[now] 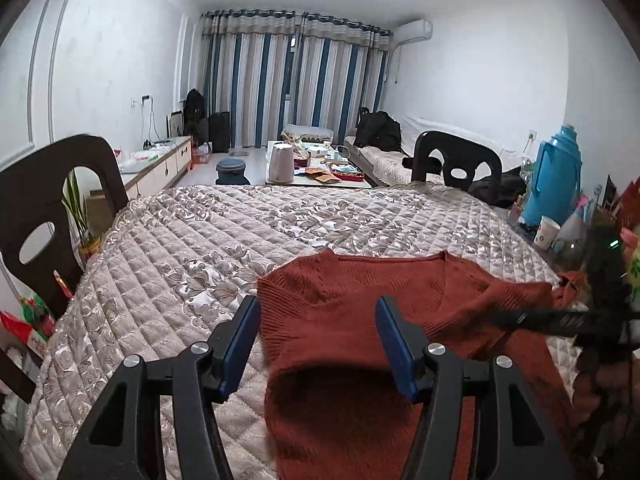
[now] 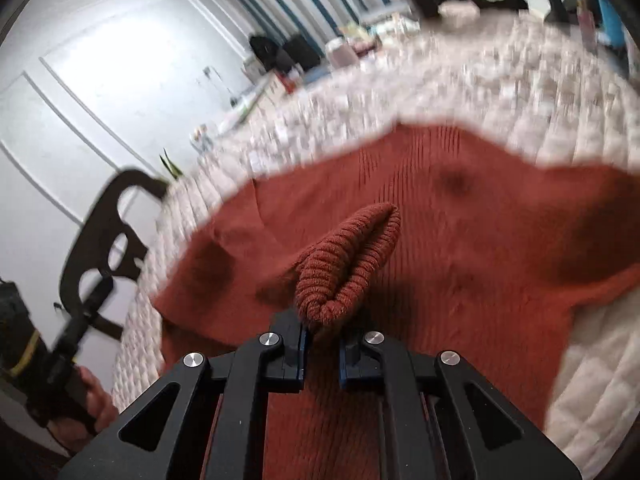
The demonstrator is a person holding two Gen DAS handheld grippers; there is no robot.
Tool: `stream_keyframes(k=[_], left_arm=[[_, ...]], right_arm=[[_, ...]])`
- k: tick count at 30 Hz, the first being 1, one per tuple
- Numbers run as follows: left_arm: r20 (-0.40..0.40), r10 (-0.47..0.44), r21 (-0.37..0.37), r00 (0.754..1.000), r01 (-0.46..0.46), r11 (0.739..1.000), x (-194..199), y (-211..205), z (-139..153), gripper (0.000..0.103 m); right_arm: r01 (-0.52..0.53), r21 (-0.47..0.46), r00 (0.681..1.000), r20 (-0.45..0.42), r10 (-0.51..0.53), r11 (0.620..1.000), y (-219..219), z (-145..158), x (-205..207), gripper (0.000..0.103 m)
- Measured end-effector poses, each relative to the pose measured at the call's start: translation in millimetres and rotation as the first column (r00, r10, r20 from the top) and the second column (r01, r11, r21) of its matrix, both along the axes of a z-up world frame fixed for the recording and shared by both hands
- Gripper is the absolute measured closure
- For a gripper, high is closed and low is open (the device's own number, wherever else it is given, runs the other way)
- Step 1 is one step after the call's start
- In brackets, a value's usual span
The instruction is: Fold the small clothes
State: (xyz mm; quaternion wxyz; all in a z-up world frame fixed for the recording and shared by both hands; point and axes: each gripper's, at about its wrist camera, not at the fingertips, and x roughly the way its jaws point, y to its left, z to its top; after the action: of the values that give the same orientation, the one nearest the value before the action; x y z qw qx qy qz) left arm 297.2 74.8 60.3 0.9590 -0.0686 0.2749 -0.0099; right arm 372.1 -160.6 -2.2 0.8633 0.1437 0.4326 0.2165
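Observation:
A rust-red knitted sweater (image 1: 352, 308) lies flat on the quilted floral table cover (image 1: 180, 248), neckline toward the far side. My left gripper (image 1: 316, 304) hovers open over the sweater's left part, which lies loose between its blue pads (image 1: 240, 344). My right gripper (image 2: 322, 326) is shut on the ribbed sleeve cuff (image 2: 352, 256), which bunches up out of the jaws above the sweater body (image 2: 460, 216). In the left wrist view the right gripper (image 1: 560, 320) is a blurred dark shape at the sweater's right side. A hand (image 2: 96, 400) holds the left gripper (image 2: 76, 332) at the far left.
Dark wooden chairs stand at the table's left (image 1: 52, 208) and far right (image 1: 456, 160). A blue thermos (image 1: 556, 176), a paper cup (image 1: 546, 232) and bottles crowd the right edge. Beyond are a cluttered low table (image 1: 320, 168), a sofa and striped curtains.

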Motion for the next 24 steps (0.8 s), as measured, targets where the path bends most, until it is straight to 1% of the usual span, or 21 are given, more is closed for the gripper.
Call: stream_keyframes(k=[2, 3, 4, 5, 6, 7, 8, 9, 10, 11, 15, 18, 20, 21, 22, 23, 24], left_arm=[[-0.004, -0.003, -0.02, 1.0, 0.003, 1.0, 4.9, 2.0, -0.6, 0.041], [-0.011, -0.006, -0.029, 1.0, 0.006, 1.0, 8.7, 2.3, -2.1, 0.041], [-0.023, -0.015, -0.039, 1.0, 0.014, 0.999, 12.7, 1.7, -4.6, 0.041], [-0.04, -0.024, -0.048, 0.999, 0.023, 0.999, 16.7, 0.8, -8.3, 0.041], [-0.061, -0.035, -0.056, 0.997, 0.032, 0.998, 21.3, -0.3, -13.0, 0.041], [-0.078, -0.043, -0.06, 0.996, 0.038, 0.997, 24.5, -1.5, -16.7, 0.041], [-0.094, -0.048, -0.064, 0.994, 0.042, 0.997, 27.2, -2.6, -21.0, 0.041], [-0.107, -0.05, -0.064, 0.993, 0.044, 0.997, 29.4, -3.6, -24.8, 0.041], [-0.119, -0.047, -0.059, 0.992, 0.04, 0.997, 31.6, -4.3, -28.4, 0.041], [-0.126, -0.042, -0.053, 0.991, 0.036, 0.998, 33.6, -4.8, -30.7, 0.041], [-0.124, -0.021, -0.026, 0.992, 0.018, 1.0, 48.5, -5.9, -29.6, 0.041], [-0.129, -0.024, -0.031, 0.991, 0.02, 0.999, 64.3, -5.8, -28.0, 0.041], [-0.16, -0.032, -0.037, 0.987, 0.026, 0.999, 77.7, -6.9, -32.6, 0.041], [-0.184, -0.026, -0.028, 0.983, 0.021, 0.999, 84.3, -7.4, -37.8, 0.042], [-0.218, -0.007, -0.006, 0.976, 0.006, 1.0, 91.5, -7.9, -44.3, 0.043], [-0.259, 0.026, 0.032, 0.965, -0.019, 0.999, 98.5, -8.0, -52.8, 0.047], [-0.293, 0.058, 0.07, 0.954, -0.039, 0.997, 103.2, -7.1, -60.9, 0.051]], right_arm=[[0.001, 0.06, 0.997, 0.075, -0.005, 0.998, -11.0, 18.3, -0.6, 0.092], [0.001, 0.075, 0.995, 0.101, -0.008, 0.997, -16.5, 23.0, -0.1, 0.092], [0.012, 0.066, 0.993, 0.113, -0.019, 0.998, -22.5, 24.2, 1.3, 0.092], [0.025, 0.048, 0.995, 0.1, -0.029, 0.999, -29.5, 19.4, 5.2, 0.091], [0.039, 0.034, 0.997, 0.057, -0.041, 0.999, -35.9, 9.6, 10.6, 0.091], [0.072, 0.014, 0.997, -0.04, -0.071, 0.997, -46.1, -8.4, 18.4, 0.09], [0.093, 0.006, 0.991, -0.095, -0.092, 0.996, -52.0, -19.1, 21.0, 0.085], [0.105, 0.019, 0.987, -0.126, -0.102, 0.994, -58.9, -27.0, 20.3, 0.084], [0.103, 0.07, 0.989, -0.111, -0.095, 0.992, -65.5, -28.1, 15.3, 0.083], [0.109, 0.074, 0.989, -0.104, -0.101, 0.991, -68.5, -26.4, 10.7, 0.082], [0.109, 0.059, 0.993, -0.05, -0.106, 0.992, -70.9, -10.4, 3.3, 0.082], [0.107, 0.053, 0.994, -0.01, -0.107, 0.993, -68.8, 0.7, 4.1, 0.082], [0.099, 0.051, 0.995, -0.003, -0.099, 0.994, -65.8, 1.3, 9.6, 0.082], [0.097, 0.033, 0.995, -0.009, -0.097, 0.995, -65.8, -1.2, 15.3, 0.082], [0.096, -0.002, 0.995, -0.029, -0.096, 0.995, -63.9, -7.4, 19.1, 0.082], [0.106, -0.039, 0.992, -0.059, -0.109, 0.994, -63.2, -15.2, 23.4, 0.084], [0.108, -0.045, 0.991, -0.072, -0.111, 0.993, -62.3, -19.7, 25.8, 0.087]])
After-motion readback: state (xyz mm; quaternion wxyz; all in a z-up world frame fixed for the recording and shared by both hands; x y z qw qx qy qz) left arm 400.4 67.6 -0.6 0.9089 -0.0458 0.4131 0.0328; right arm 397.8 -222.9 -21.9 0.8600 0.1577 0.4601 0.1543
